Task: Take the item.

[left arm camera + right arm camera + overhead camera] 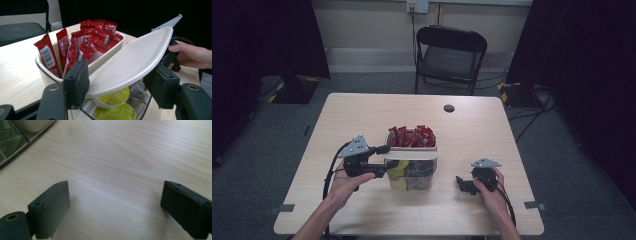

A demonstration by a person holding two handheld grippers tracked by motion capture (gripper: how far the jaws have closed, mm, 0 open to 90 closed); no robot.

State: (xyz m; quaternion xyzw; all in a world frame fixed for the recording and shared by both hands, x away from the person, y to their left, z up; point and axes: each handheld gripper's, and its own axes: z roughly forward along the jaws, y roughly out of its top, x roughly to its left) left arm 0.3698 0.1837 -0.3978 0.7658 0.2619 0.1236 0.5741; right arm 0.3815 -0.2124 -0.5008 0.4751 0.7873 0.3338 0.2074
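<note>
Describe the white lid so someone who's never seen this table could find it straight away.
On the wooden table stands a two-part organiser: red sachets at the back, green-topped capsules in front. The lid is the smooth, plain white oval tilted above the capsules, between the left gripper jaws.

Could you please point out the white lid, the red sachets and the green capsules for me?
Lid (132, 60), left gripper view, middle of its pale inner face.
Red sachets (85, 42), left gripper view, a packet mid-bunch.
Green capsules (115, 97), left gripper view, foil top of the upper capsule.
</note>
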